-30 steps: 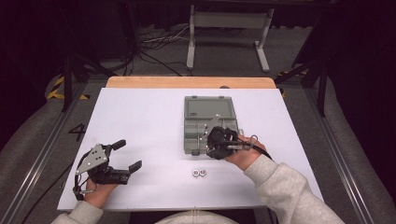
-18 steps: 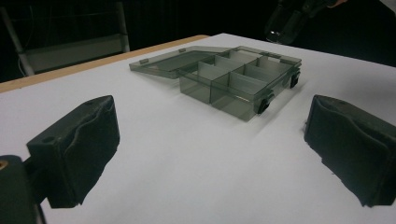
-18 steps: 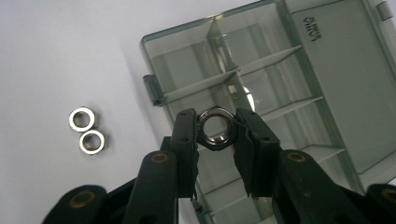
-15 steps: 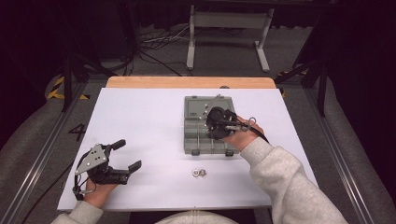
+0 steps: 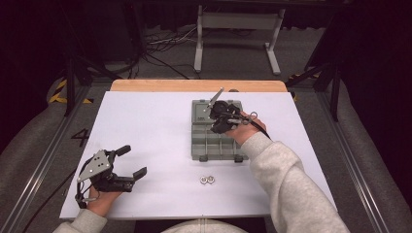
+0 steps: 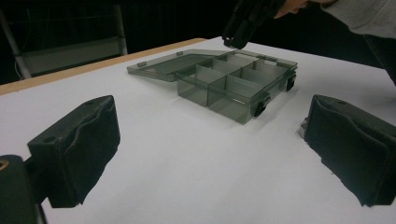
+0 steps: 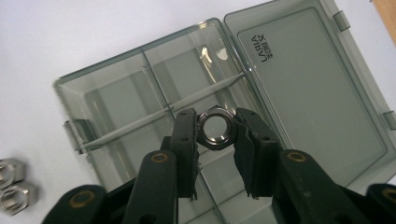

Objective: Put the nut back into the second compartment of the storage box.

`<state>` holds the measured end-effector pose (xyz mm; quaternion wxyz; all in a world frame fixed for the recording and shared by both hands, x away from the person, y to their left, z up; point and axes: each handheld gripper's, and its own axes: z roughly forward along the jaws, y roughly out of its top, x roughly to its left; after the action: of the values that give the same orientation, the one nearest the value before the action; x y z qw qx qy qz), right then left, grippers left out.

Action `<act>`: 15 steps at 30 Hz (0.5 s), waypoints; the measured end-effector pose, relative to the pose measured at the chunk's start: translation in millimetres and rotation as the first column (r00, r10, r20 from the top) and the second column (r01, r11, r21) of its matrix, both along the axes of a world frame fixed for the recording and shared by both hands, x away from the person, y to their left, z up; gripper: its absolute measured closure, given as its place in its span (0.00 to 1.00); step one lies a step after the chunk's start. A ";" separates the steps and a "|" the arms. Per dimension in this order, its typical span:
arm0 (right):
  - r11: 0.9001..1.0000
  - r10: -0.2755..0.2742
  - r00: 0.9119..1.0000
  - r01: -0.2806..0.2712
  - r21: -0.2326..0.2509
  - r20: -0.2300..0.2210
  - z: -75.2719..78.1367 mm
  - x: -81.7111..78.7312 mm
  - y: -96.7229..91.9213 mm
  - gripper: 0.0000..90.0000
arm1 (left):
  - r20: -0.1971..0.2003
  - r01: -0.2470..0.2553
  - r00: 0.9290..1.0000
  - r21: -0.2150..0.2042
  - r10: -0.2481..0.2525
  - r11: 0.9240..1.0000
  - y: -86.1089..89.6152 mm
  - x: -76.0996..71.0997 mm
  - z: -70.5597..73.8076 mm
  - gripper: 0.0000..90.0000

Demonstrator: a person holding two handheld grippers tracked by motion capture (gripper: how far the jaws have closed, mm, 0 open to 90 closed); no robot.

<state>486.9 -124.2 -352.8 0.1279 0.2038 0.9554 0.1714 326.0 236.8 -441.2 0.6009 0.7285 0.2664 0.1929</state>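
Right gripper view had your right gripper clamped on a steel hex nut, held by its flats between the 2 pads, bore facing the camera. You held it above the open grey organizer box, over the dividers near the hinge side, with the flat lid lying open beside the compartments.

The grip looked like the weak point. The nut sat right at the tips of the pads, so a small twist of your wrist could have let it pivot and drop early. It hung close to a divider wall, so on release it could have struck the wall and bounced into the neighbouring compartment or onto the lid. Had you lowered without centring, a jaw tip could have caught a divider and shoved the light box across the white table.

High view placed your right gripper over the far half of the box, and showed 2 more nuts lying touching each other on the table just in front of the box, which the close view caught at its lower left edge. It also showed your left gripper resting on the table well apart from the box, jaws spread wide with nothing between them. Left gripper view gave what neither other view did: a low side look at the box, showing its wall height and your right gripper clear above it.
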 end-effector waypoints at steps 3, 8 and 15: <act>1.000 -0.010 1.000 0.010 -0.002 -0.018 -10.8 5.5 1.1 0.78 | -0.001 0.004 1.000 0.005 -0.004 1.000 0.1 0.0 0.1 0.05; 0.999 -0.040 0.998 0.039 -0.013 -0.047 -26.5 14.6 0.3 0.78 | -0.005 0.007 1.000 0.000 -0.007 1.000 -0.2 0.2 -0.1 0.05; 0.999 -0.045 0.996 0.044 -0.008 -0.072 -44.5 21.7 1.7 0.78 | -0.010 0.010 1.000 -0.002 -0.010 1.000 -0.4 0.5 -0.2 0.05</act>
<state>508.6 -122.6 -397.3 0.0978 0.2307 0.9551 0.1580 326.5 236.3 -441.4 0.6014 0.7302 0.2659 0.1858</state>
